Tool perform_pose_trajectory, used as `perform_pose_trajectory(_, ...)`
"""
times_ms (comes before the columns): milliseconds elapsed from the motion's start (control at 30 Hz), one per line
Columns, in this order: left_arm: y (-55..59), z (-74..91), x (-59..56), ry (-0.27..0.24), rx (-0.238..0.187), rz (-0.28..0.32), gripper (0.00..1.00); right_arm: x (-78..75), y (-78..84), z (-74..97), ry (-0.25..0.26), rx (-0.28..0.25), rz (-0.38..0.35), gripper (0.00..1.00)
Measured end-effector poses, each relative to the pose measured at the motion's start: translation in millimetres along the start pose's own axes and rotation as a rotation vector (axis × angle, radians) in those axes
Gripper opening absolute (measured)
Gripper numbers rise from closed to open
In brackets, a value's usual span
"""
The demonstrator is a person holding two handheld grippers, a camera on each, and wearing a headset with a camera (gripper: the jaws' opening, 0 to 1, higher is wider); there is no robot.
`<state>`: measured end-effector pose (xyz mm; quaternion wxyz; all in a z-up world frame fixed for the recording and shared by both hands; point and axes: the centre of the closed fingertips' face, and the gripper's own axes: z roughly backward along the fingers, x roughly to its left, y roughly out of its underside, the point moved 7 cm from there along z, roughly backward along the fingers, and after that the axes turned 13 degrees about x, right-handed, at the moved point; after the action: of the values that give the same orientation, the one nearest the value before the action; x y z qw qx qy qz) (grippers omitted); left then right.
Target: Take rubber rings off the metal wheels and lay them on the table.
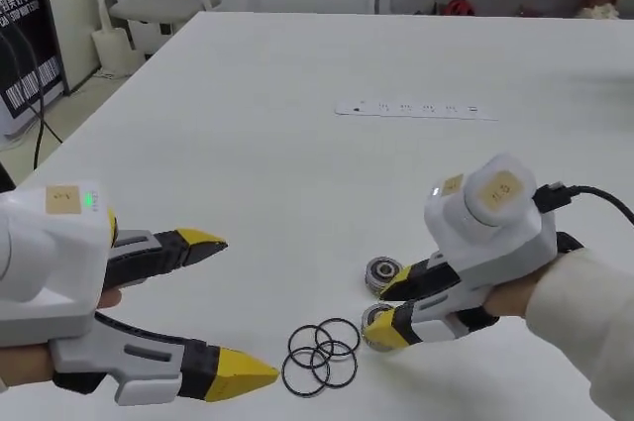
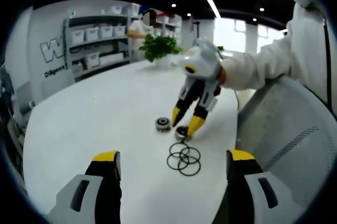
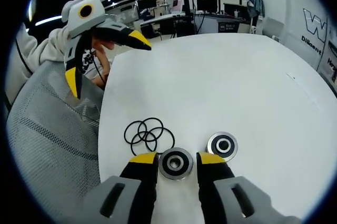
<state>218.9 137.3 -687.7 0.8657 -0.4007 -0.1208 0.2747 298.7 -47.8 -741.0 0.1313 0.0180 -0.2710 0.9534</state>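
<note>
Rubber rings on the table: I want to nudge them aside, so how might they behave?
The rubber rings look thin, so probably light and floppy. Overlapping, they would likely drag together. Lying flat on the table, they seem unlikely to roll.

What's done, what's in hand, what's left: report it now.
Done: several rubber rings lie clustered on the table. In hand: the right gripper brackets one metal wheel; grip unclear. The left gripper hangs open. Left: that wheel and the second wheel beside it, if rings remain, which I cannot tell.
</note>
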Motion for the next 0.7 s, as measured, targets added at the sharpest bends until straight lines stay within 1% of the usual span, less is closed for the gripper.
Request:
perform_pose_trajectory(100,0.0,0.1,-0.1,0.001,-0.001,-0.001,0.84,0.2,-1.3,3.5,0.002,-0.013,-0.005,0.26)
perform_pose_trajectory(233,-0.4,0.3,-0.4,0.002,-0.003,-0.002,0.84,0.8,-4.1,8.6,0.001,-0.029,-0.013,0.29)
perform_pose_trajectory(433,-0.8,1.3,-0.3,0.001,-0.009,-0.001,0.84,-0.1,-9.2,19.2,0.020,-0.060,-0.019,0.33)
perform_pose_trajectory(533,-1.3,1.8,-0.3,0.000,-0.014,-0.001,0.85,-1.9,-12.0,26.1,0.027,-0.091,-0.033,0.35)
perform_pose_trajectory(700,-1.7,2.5,-0.4,-0.003,-0.017,-0.002,0.86,-3.2,-15.0,35.1,0.036,-0.125,-0.044,0.35)
